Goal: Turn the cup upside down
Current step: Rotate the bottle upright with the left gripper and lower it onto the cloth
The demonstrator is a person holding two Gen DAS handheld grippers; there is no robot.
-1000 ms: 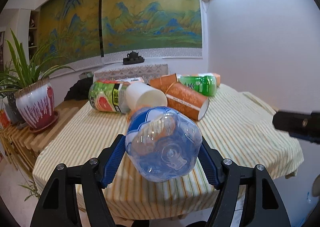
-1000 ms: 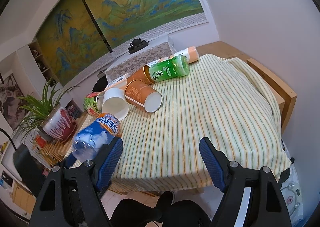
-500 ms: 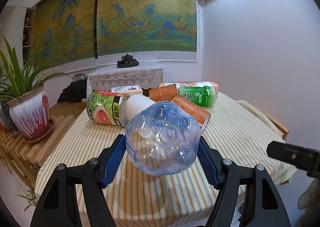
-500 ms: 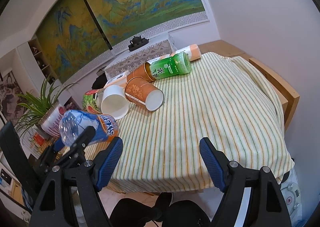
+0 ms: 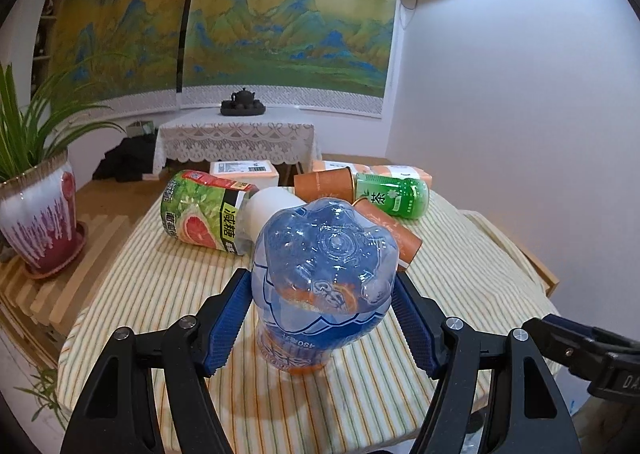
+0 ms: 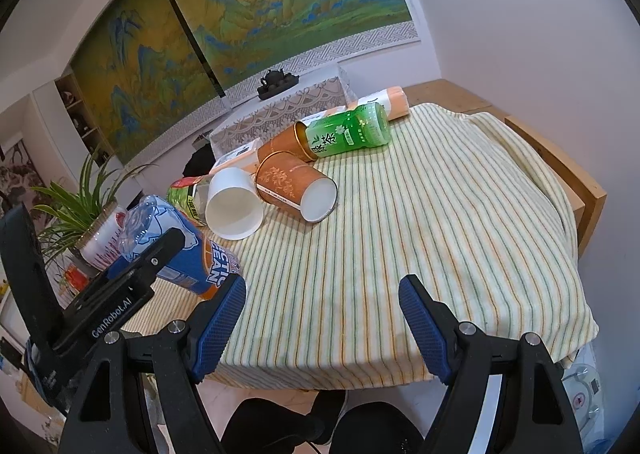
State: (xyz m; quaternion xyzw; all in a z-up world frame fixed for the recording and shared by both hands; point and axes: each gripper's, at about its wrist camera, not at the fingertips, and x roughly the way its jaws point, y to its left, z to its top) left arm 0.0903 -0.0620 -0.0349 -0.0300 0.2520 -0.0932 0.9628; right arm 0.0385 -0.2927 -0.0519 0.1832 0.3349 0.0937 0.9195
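Note:
My left gripper (image 5: pixel 320 294) is shut on a clear blue plastic bottle (image 5: pixel 324 278), whose ribbed base points up and away from the camera. Its orange-labelled lower end is at the striped cloth; contact is unclear. In the right wrist view the same bottle (image 6: pixel 176 246) leans at the table's front left. A white paper cup (image 6: pixel 234 205) lies on its side, mouth toward me. Beside it an orange paper cup (image 6: pixel 296 189) also lies on its side. My right gripper (image 6: pixel 322 318) stands open and empty over the table's near edge.
Lying at the back are a second orange cup (image 6: pixel 280 145), a green tea bottle (image 6: pixel 348 131), a grapefruit-label bottle (image 5: pixel 200 209) and a carton (image 5: pixel 244 169). A potted plant (image 5: pixel 40 213) sits on a slatted bench at left. The striped tablecloth (image 6: pixel 440 213) hangs over the edges.
The left gripper has tipped the bottle from base-toward-camera to base-up and brought it down to the cloth. The right gripper has barely moved.

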